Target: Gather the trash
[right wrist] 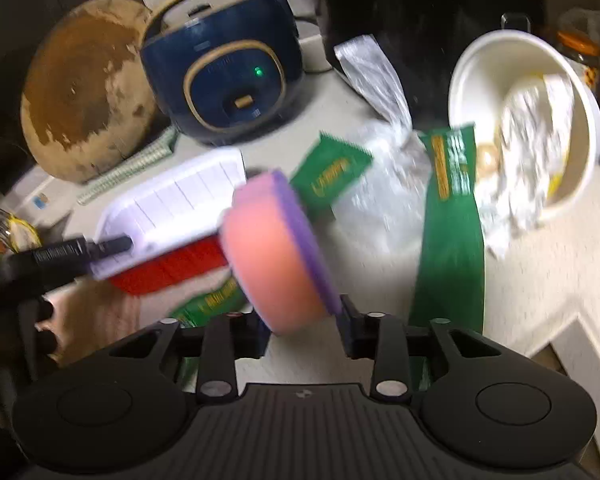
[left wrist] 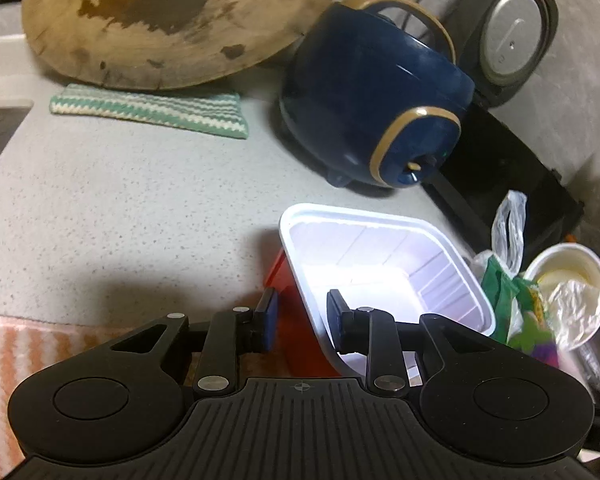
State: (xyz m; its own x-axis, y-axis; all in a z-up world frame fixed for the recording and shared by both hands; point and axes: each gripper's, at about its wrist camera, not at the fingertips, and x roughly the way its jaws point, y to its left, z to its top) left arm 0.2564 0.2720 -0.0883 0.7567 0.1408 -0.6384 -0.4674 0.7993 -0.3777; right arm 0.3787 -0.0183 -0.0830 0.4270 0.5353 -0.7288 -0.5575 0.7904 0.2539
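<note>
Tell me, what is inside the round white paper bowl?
The white paper bowl holds crumpled clear plastic wrap and a yellowish scrap. The wrap hides the bowl's bottom.

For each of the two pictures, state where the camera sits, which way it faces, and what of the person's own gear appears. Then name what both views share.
Left wrist: on the left gripper, facing down at the counter; its fingers straddle the white tray wall.
Right wrist: on the right gripper, facing down; a pink sponge sits between its fingers; the left gripper shows.
Shared: tray, blue cooker, paper bowl.
</note>
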